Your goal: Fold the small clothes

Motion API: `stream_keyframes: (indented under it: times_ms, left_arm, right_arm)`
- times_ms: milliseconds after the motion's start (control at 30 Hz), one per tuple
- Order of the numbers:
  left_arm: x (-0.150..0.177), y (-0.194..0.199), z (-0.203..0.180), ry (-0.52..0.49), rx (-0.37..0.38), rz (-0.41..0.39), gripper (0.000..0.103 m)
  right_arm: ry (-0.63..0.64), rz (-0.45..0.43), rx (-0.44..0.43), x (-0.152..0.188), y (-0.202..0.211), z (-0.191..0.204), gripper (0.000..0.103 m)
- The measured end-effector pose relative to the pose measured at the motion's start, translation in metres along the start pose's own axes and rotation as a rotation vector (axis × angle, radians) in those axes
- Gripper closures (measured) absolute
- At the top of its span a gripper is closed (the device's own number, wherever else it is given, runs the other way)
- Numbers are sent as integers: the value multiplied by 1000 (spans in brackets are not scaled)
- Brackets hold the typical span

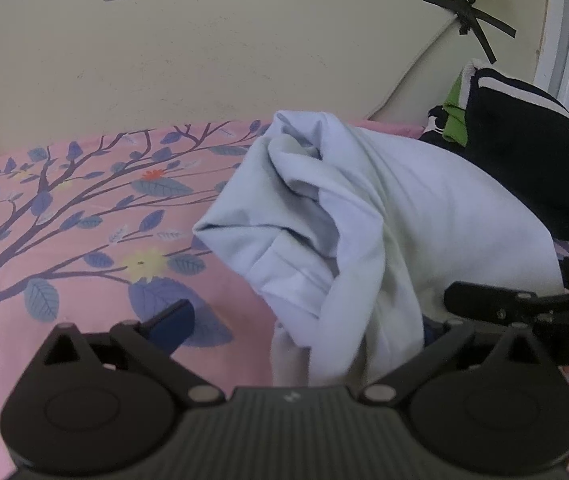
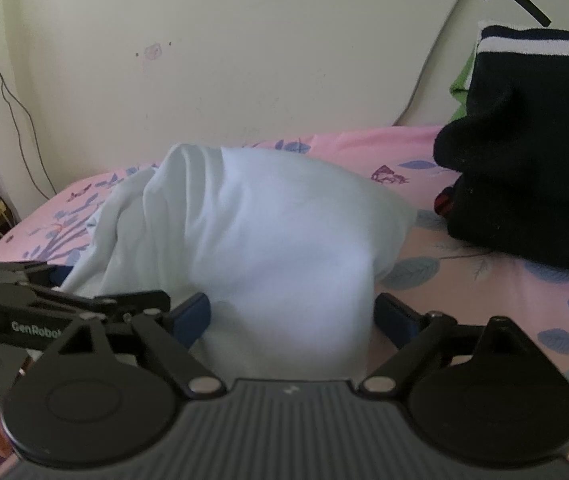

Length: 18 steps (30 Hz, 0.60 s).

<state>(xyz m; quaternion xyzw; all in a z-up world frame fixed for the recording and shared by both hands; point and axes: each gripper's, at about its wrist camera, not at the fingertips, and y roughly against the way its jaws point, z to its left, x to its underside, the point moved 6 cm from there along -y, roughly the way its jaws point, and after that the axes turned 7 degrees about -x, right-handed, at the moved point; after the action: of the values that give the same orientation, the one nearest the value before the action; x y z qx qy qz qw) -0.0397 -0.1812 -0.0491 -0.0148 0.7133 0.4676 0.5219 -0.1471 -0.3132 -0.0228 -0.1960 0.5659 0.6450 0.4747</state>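
Pale-blue garment (image 2: 268, 248) bunches between both spread hand-held grippers, right (image 2: 292, 316) straddling its near end, left (image 1: 304, 320) alongside on the bed (image 1: 84, 280).

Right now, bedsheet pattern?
Pink cotton bedsheet printed with blue-leafed branches and flowers; clearest in left wrist view.

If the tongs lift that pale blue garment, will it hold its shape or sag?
The pale blue garment is probably floppy: it lies bunched in soft, deep folds on the pink bedsheet, so lifted parts would likely sag. It looks thin, so probably light. The right tongs stand open around a bulge of it; loose layers might slip or come up unevenly.
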Motion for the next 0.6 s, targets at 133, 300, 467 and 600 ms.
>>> stream_keyframes:
  times_ms: [133,300,467,600]
  left_arm:
    - [2,1,-1,-9,1,1,0]
    - [2,3,1,0,11,-4,0]
    - [2,4,0,7,12,-10,0]
    - [3,6,0,16,16,-15,0]
  right_arm:
    - [-7,-2,-4,0,0,-1,16]
    - [-9,-3,-6,-1,-1,-1,16]
    - [-10,-4,-7,-1,-1,-1,16]
    - [-10,-4,-7,-1,-1,-2,16]
